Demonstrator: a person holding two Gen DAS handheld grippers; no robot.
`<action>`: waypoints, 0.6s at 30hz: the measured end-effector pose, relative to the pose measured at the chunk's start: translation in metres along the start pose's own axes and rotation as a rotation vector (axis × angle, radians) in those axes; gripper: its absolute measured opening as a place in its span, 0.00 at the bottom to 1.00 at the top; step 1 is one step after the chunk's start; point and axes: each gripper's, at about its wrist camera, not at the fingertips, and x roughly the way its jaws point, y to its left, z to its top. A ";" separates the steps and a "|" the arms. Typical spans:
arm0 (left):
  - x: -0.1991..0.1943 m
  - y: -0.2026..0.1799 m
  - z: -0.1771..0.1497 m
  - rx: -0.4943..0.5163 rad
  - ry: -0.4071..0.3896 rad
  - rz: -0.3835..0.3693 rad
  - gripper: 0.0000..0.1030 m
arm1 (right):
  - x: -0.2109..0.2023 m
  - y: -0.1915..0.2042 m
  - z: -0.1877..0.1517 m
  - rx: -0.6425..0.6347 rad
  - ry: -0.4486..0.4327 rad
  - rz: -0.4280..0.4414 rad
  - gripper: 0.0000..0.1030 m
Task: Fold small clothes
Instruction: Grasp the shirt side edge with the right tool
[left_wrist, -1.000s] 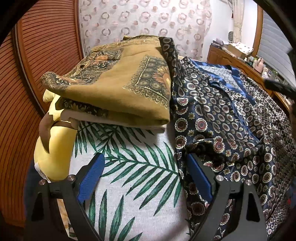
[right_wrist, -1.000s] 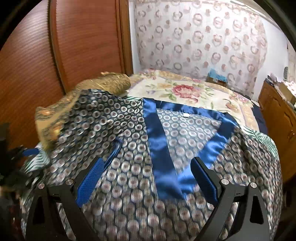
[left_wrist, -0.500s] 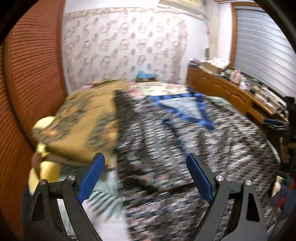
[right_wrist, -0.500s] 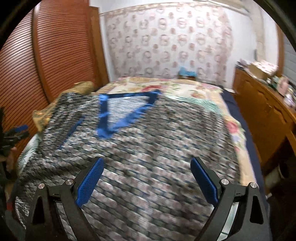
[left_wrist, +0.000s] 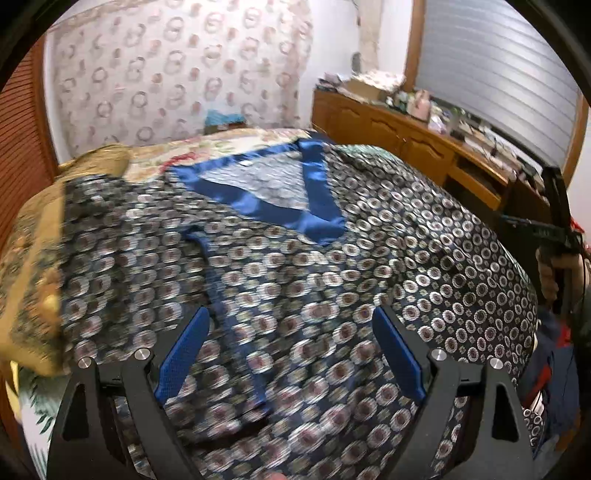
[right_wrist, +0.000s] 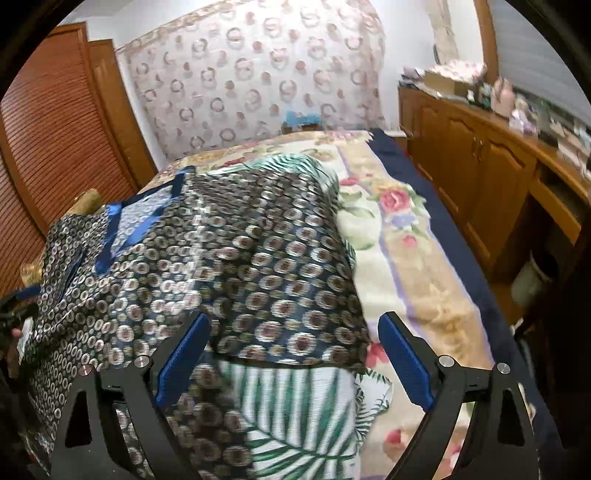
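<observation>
Navy circle-print top (left_wrist: 295, 280) with blue satin V-neck trim (left_wrist: 255, 199) lies spread flat across the bed (right_wrist: 417, 258), over a palm-leaf cloth (right_wrist: 295, 402); its left edge laps against a folded mustard-gold garment (left_wrist: 33, 258) near the slatted wooden doors (right_wrist: 55, 155). Left gripper (left_wrist: 291, 354) hangs above the top's lower front, jaws wide apart, nothing between the pads. Right gripper (right_wrist: 295, 365) sits over the top's right hem, where it meets the leaf cloth, jaws likewise apart and empty.
</observation>
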 end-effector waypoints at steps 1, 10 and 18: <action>0.006 -0.007 0.003 0.015 0.014 -0.001 0.88 | 0.002 -0.005 0.002 0.014 0.010 0.005 0.88; 0.037 -0.033 0.013 0.064 0.086 -0.008 0.88 | 0.019 -0.036 0.012 0.084 0.089 0.064 0.64; 0.060 -0.048 0.004 0.112 0.127 0.020 0.95 | 0.021 -0.055 0.006 0.126 0.120 0.130 0.53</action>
